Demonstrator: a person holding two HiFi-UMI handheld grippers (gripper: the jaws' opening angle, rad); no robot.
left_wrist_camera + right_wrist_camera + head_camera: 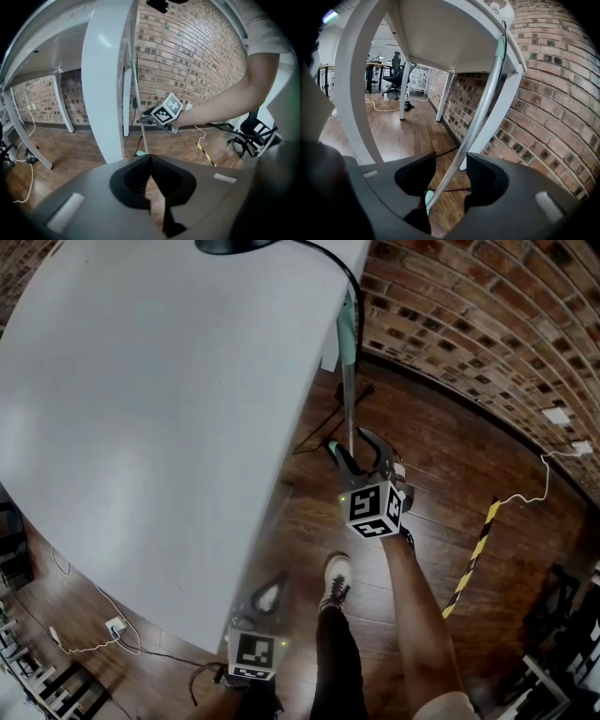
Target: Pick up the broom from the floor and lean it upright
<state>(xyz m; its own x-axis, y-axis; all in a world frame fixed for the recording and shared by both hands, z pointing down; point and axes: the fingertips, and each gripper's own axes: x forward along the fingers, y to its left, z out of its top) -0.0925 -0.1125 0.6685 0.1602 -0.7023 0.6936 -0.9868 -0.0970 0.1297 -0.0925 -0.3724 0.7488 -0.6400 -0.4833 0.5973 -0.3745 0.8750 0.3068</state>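
Note:
The broom's silver handle [351, 390] stands nearly upright, its pale green top leaning on the white table's edge [319, 362] near the brick wall. Its teal foot [334, 450] is down by the floor. My right gripper [361, 450] is open around the lower handle. In the right gripper view the handle [480, 112] runs up between the spread jaws of that gripper [451, 171], closer to the right one, with a gap on the left. My left gripper [270, 594] hangs shut and empty by the table's near edge. The left gripper view shows its jaws [150, 161] closed, and the broom [137, 101] ahead.
A curved brick wall [469, 334] runs behind the table. A black cable [323, 423] and a white cable [525, 493] lie on the wood floor, with a yellow-black striped strip [473, 554]. The person's shoe [336, 579] is below the right gripper. An office chair [253, 129] stands at the right.

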